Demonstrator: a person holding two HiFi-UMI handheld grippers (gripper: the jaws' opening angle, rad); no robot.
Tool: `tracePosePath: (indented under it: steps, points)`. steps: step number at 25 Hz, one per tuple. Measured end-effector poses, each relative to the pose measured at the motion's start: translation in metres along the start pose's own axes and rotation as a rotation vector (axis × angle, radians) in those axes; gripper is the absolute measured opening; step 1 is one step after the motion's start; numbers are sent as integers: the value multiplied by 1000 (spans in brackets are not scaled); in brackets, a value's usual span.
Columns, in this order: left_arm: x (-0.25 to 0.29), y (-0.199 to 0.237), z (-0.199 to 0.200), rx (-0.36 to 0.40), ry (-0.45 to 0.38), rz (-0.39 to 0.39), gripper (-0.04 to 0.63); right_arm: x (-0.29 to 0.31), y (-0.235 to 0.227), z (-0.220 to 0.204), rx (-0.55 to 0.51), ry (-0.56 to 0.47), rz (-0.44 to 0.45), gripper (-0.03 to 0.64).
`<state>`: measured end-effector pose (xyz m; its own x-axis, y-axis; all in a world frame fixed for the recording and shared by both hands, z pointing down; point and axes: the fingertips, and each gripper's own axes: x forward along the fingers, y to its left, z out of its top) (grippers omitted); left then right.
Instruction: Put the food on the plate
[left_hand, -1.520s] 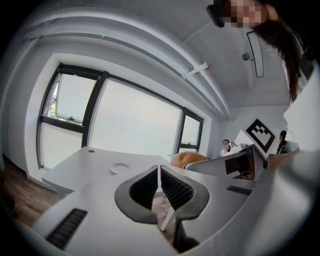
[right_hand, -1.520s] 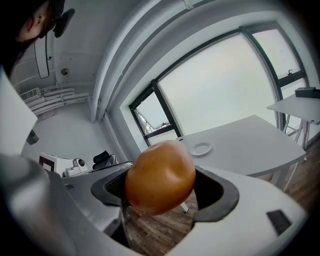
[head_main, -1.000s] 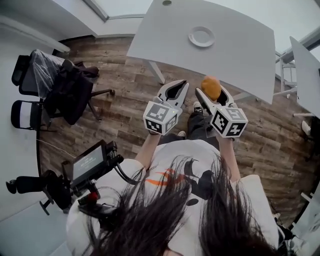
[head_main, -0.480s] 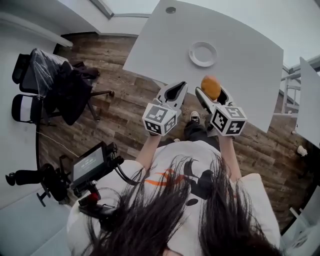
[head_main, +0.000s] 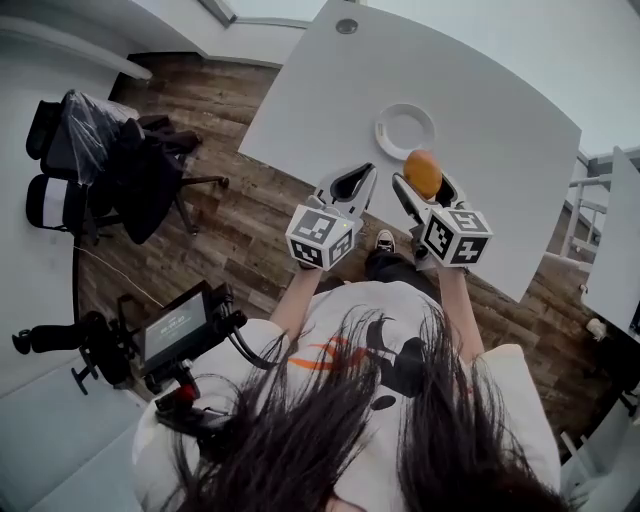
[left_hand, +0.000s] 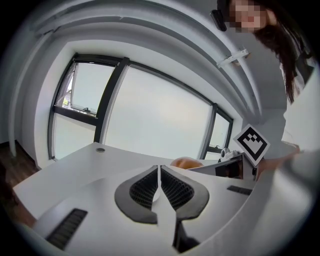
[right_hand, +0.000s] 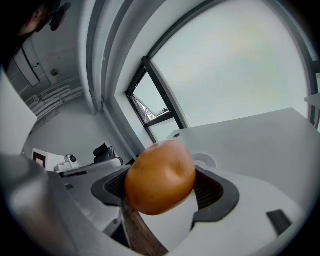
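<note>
My right gripper (head_main: 424, 180) is shut on an orange-brown potato (head_main: 423, 173), held in the air over the near edge of the white table (head_main: 480, 110). In the right gripper view the potato (right_hand: 160, 177) fills the space between the jaws. A white round plate (head_main: 405, 131) lies on the table just beyond the potato, and it shows as a small rim (right_hand: 204, 160) behind it. My left gripper (head_main: 360, 172) is beside the right one, shut with nothing in it; its jaws (left_hand: 159, 172) meet over the table edge.
The table's near edge runs diagonally under both grippers, with wooden floor (head_main: 230, 230) below. A round cable hole (head_main: 347, 26) sits at the table's far corner. Office chairs with dark clothing (head_main: 120, 170) stand at the left. A camera rig with a screen (head_main: 175, 330) stands at the lower left.
Both grippers have come closer to the table, and the plate now lies right beyond the potato. The right gripper still holds the potato; the left stays shut.
</note>
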<state>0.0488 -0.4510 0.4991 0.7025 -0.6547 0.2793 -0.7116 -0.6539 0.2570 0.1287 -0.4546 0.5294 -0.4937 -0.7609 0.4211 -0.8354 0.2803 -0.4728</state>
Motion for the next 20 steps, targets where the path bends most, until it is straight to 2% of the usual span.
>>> tracePosePath:
  steps: [9, 20]
  points:
    - [6, -2, -2, -8, 32, 12, 6, 34, -33, -5, -45, 64, -20, 390]
    - [4, 5, -8, -11, 55, 33, 6, 104, -55, -24, -200, 187, -24, 390]
